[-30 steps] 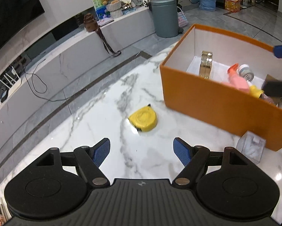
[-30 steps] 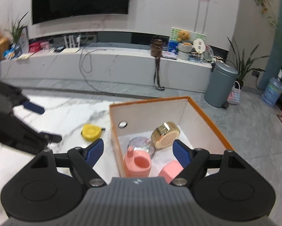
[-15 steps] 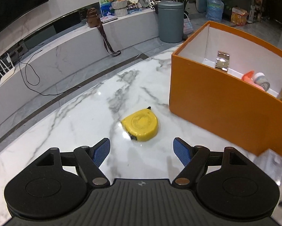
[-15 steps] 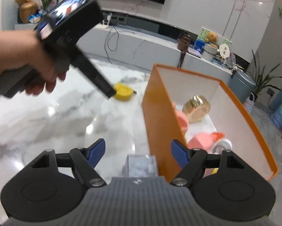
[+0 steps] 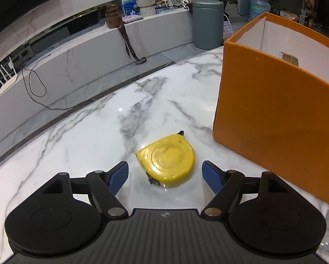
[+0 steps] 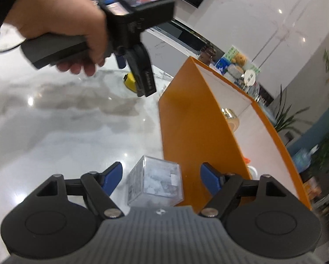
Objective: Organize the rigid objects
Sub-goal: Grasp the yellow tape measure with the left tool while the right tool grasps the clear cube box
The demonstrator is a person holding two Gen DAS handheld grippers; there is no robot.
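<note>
A yellow tape measure (image 5: 167,161) lies flat on the marble table (image 5: 80,132), just left of the orange box (image 5: 274,114). My left gripper (image 5: 165,176) is open, its blue pads on either side of the tape measure's near end, apart from it. In the right wrist view a clear plastic cube (image 6: 154,182) stands on the table against the orange box (image 6: 186,132). My right gripper (image 6: 161,177) is open with the cube between its pads, not touching. The tape measure (image 6: 130,81) shows far off, partly hidden by the left gripper's body.
The person's hand (image 6: 61,28) holds the left gripper above the table. A gold round object (image 6: 230,116) and other items lie inside the box. Beyond the table are a low marble ledge (image 5: 98,48), a grey bin (image 5: 207,22) and plants.
My left gripper has moved forward and down so the tape measure now sits between its pads. My right gripper has left the box and dropped to the clear cube outside it.
</note>
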